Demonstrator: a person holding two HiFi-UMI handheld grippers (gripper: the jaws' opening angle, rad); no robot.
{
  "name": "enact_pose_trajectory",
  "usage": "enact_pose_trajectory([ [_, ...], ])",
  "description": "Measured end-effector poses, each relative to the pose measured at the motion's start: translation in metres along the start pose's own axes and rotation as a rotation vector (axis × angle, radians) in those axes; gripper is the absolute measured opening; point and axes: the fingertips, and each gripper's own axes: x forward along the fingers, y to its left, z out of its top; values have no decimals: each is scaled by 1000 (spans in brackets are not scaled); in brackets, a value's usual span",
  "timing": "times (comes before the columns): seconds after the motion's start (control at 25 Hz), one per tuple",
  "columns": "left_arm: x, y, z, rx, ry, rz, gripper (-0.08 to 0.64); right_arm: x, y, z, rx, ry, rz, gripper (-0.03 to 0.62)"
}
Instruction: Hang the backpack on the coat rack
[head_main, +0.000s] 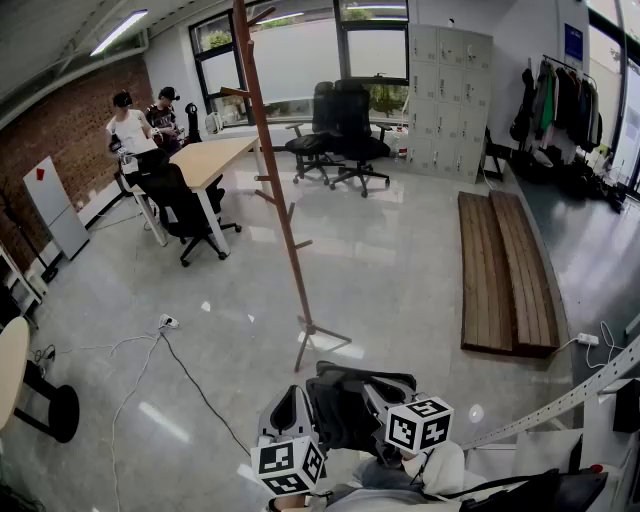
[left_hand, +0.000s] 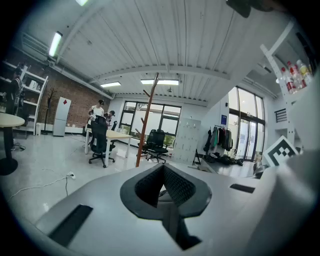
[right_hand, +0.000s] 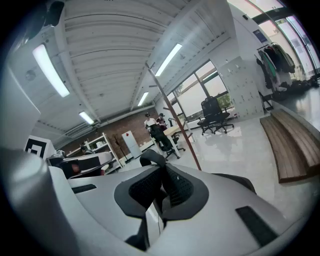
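The brown wooden coat rack (head_main: 275, 180) stands on the floor straight ahead, with short pegs up its pole. It also shows as the coat rack (left_hand: 145, 120) and the coat rack (right_hand: 175, 120) in the gripper views. The black backpack (head_main: 345, 405) hangs low in front of me, between both grippers. My right gripper (right_hand: 161, 172) is shut on the backpack's black strap (right_hand: 150, 159), which loops up out of the jaws. My left gripper (left_hand: 163, 172) is shut, and no fabric shows between its pads. In the head view the left gripper (head_main: 290, 400) sits at the backpack's left edge and the right gripper (head_main: 385, 400) over its right side.
A desk (head_main: 210, 160) with two people and a black chair (head_main: 185, 205) stands at left. More office chairs (head_main: 340, 130) are at the back, wooden planks (head_main: 505, 270) at right. A power strip (head_main: 168, 322) and cable lie on the floor. A white shelf frame (head_main: 560, 400) is close on my right.
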Motion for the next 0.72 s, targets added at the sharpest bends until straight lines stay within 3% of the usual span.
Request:
enact_pose_trajectory([
  [0.72,93,24,20,12,-5,7,2,77,-49,48,-1,-11,-15,26],
])
